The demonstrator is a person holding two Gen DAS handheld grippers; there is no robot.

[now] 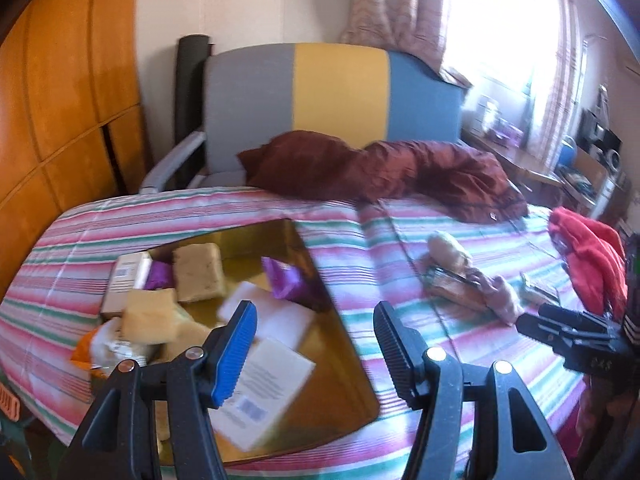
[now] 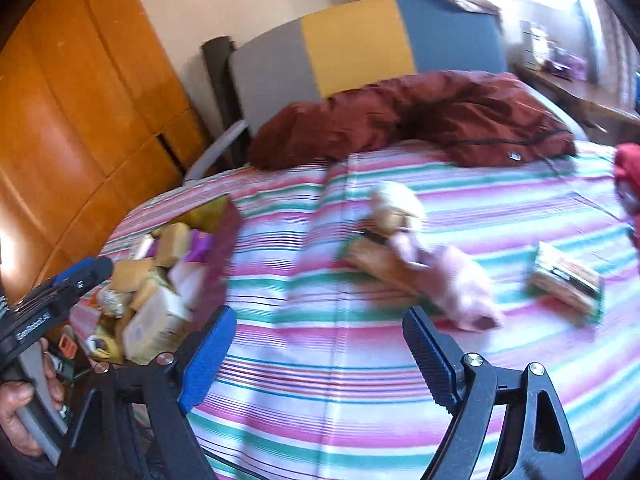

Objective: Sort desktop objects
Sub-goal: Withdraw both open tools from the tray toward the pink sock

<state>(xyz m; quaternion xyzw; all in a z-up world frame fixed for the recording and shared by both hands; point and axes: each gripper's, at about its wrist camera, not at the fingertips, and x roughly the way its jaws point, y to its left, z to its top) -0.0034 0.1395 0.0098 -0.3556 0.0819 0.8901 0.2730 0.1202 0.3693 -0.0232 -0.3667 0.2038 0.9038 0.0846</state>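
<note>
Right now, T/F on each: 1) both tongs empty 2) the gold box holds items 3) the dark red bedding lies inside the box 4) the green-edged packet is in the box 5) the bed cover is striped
1) True: the left tongs and the right tongs both stand open with nothing between the fingers.
2) True: the gold box holds soap-like blocks, small cartons and purple wrappers.
3) False: the dark red bedding lies at the head of the bed, outside the box.
4) False: the green-edged packet lies loose on the bed cover.
5) True: the bed cover has pink, green and white stripes.
</note>
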